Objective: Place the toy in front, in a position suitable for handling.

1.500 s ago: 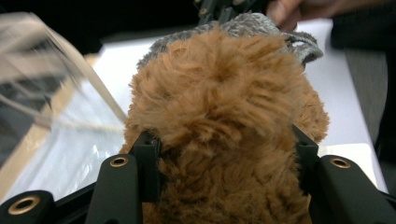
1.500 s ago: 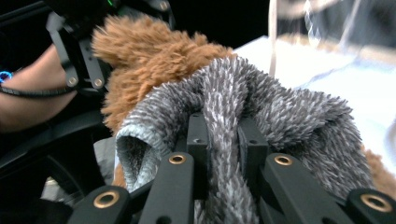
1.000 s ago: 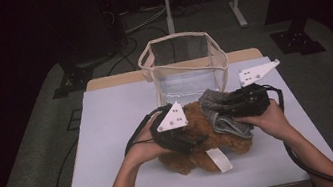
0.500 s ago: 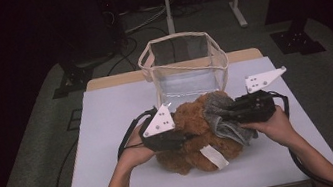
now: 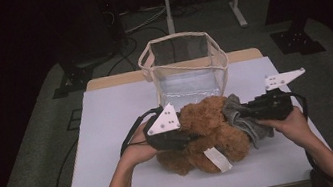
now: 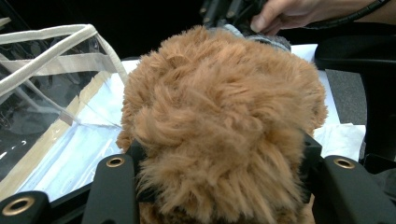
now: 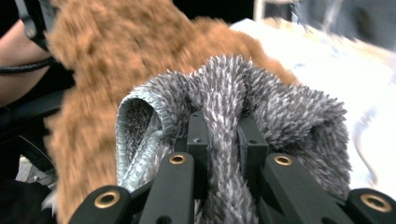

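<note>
Two grips: we've got the left hand-held gripper (image 6: 219, 186) clamped on the brown plush bear (image 5: 206, 130), its jaws having just been closing with the fluffy body squeezed between them, and the right hand-held gripper (image 7: 219, 140) pinched tight on a fold of the grey fuzzy cloth (image 7: 243, 107).
Where things are: the bear lies on the white tabletop (image 5: 107, 118), just in front of the clear bag (image 5: 185, 67), with the cloth touching its right side.
Risk one: we're mostly holding pile, not stuffing, so on a lift we reckon the bear could sag or slide out of the left jaws.
Risk two: cloth and bear are pressed together; fuzzy on fuzzy tends to cling, so pulling one could drag the other.
Risk three: the bag is soft-walled and open-topped, so a bump from the bear could push it over or fold a wall in.
Bear: long shaggy curls, squashy, rounded lumps, white label (image 5: 217, 159) sticking out in front.
Cloth: short spiky grey nap, knitted-looking backing, bunched in folds.
Bag: see-through plastic, boxy, beige fabric trim and handles.
</note>
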{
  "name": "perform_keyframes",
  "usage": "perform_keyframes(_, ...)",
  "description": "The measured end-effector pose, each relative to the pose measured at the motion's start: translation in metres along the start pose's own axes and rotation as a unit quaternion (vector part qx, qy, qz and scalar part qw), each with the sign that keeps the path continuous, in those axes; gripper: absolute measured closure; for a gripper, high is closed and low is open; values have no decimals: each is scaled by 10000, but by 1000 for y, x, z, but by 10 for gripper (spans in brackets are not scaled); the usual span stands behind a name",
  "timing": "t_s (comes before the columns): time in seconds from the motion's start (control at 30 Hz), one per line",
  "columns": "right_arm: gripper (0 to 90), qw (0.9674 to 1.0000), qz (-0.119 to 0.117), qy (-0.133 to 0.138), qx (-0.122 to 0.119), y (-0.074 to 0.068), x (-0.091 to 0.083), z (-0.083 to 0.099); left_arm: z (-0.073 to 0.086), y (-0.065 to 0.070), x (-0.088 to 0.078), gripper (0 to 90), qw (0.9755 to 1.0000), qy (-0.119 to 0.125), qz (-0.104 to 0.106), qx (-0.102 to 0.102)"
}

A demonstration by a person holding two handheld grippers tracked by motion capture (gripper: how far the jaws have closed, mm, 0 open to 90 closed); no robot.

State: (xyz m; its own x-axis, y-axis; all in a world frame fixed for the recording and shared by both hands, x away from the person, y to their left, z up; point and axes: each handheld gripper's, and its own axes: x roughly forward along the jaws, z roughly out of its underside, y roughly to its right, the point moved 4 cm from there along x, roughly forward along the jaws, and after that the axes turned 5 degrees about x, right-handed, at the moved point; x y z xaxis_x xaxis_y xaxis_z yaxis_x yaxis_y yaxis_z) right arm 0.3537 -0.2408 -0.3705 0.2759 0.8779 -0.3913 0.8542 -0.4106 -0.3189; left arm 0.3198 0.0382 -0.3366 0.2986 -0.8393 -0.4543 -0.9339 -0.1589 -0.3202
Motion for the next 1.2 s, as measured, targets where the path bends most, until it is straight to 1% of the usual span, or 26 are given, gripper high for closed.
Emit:
perform_keyframes(0.03, 781, 10000, 62, -21, 65, 3, -6, 6, 0, 0, 1, 444, 10000, 6, 8, -7)
perform_keyframes(0.07, 781, 10000, 62, -21, 65, 3, -6, 6, 0, 0, 1, 443, 10000, 6, 8, -7)
perform_keyframes(0.1, 780, 9996, 160, -91, 212, 9, -18, 20, -2, -2, 4, 442, 10000, -21, 20, -16)
perform_keyframes(0.17, 780, 9992, 201, -121, 320, 12, -25, 30, -2, -4, 8, 441, 10000, -29, 26, -66)
perform_keyframes(0.2, 780, 9992, 201, -121, 320, 12, -25, 30, -2, -4, 8, 441, 10000, -29, 26, -66)
perform_keyframes(0.23, 779, 9988, 214, -93, 423, 13, -31, 36, -3, -5, 10, 441, 10000, -48, 43, -66)
perform_keyframes(0.27, 778, 9987, 200, -64, 457, 13, -37, 39, -3, -7, 13, 440, 9999, -52, 56, -84)
perform_keyframes(0.3, 776, 9989, 138, 28, 448, 8, -44, 38, -5, -8, 18, 440, 9999, -93, 104, -86)
perform_keyframes(0.33, 776, 9989, 138, 28, 448, 8, -44, 38, -5, -8, 18, 440, 9999, -93, 104, -86)
perform_keyframes(0.37, 775, 9994, 82, 89, 340, 2, -45, 29, -7, -9, 25, 440, 9997, -160, 175, -52)
perform_keyframes(0.43, 775, 9997, -36, 153, 170, -6, -42, 16, -9, -9, 35, 439, 9994, -253, 244, -22)
perform_keyframes(0.5, 775, 9999, -102, 128, -24, -13, -34, 4, -11, -10, 44, 438, 9990, -324, 313, -22)
perform_keyframes(0.53, 774, 9998, -143, 133, -79, -15, -30, 0, -12, -10, 47, 437, 9988, -355, 336, -11)
perform_keyframes(0.57, 774, 9997, -196, 129, -80, -16, -26, -2, -12, -10, 47, 437, 9988, -355, 336, -11)
perform_keyframes(0.6, 774, 9997, -196, 129, -80, -16, -26, -2, -12, -11, 57, 437, 9983, -414, 399, -31)
perform_keyframes(0.63, 774, 9997, -216, -8, -119, -16, -13, -1, -12, -10, 60, 433, 9981, -452, 418, -16)
perform_keyframes(0.7, 774, 9996, -222, -148, -55, -11, -4, 7, -12, -9, 69, 421, 9968, -641, 472, 76)
perform_keyframes(0.73, 774, 9996, -226, -165, 45, -7, -3, 11, -13, -9, 73, 411, 9962, -719, 477, 111)
perform_keyframes(0.8, 774, 9997, -167, -65, 160, -2, -8, 16, -15, -8, 80, 374, 9955, -763, 563, 81)
perform_keyframes(0.87, 774, 9997, -115, 54, 199, 0, -15, 16, -17, -7, 85, 328, 9949, -801, 597, 132)
perform_keyframes(0.97, 774, 9999, 36, -2, 165, 4, -22, 18, -19, -3, 87, 240, 9942, -823, 667, 202)
perform_keyframes(1.0, 774, 9999, 36, -2, 165, 4, -22, 18, -19, -3, 87, 218, 9942, -823, 667, 202)
perform_keyframes(1.03, 773, 9998, 38, 3, 220, 6, -24, 19, -19, -2, 84, 218, 9944, -802, 667, 195)
perform_keyframes(1.07, 773, 9995, 101, 0, 309, 12, -27, 25, -18, -3, 80, 189, 9948, -800, 597, 211)
perform_keyframes(1.13, 773, 9992, 76, 64, 391, 14, -29, 28, -15, -3, 72, 166, 9947, -809, 604, 184)
perform_keyframes(1.2, 772, 9992, 93, 91, 381, 14, -31, 30, -9, -4, 63, 154, 9950, -830, 526, 156)
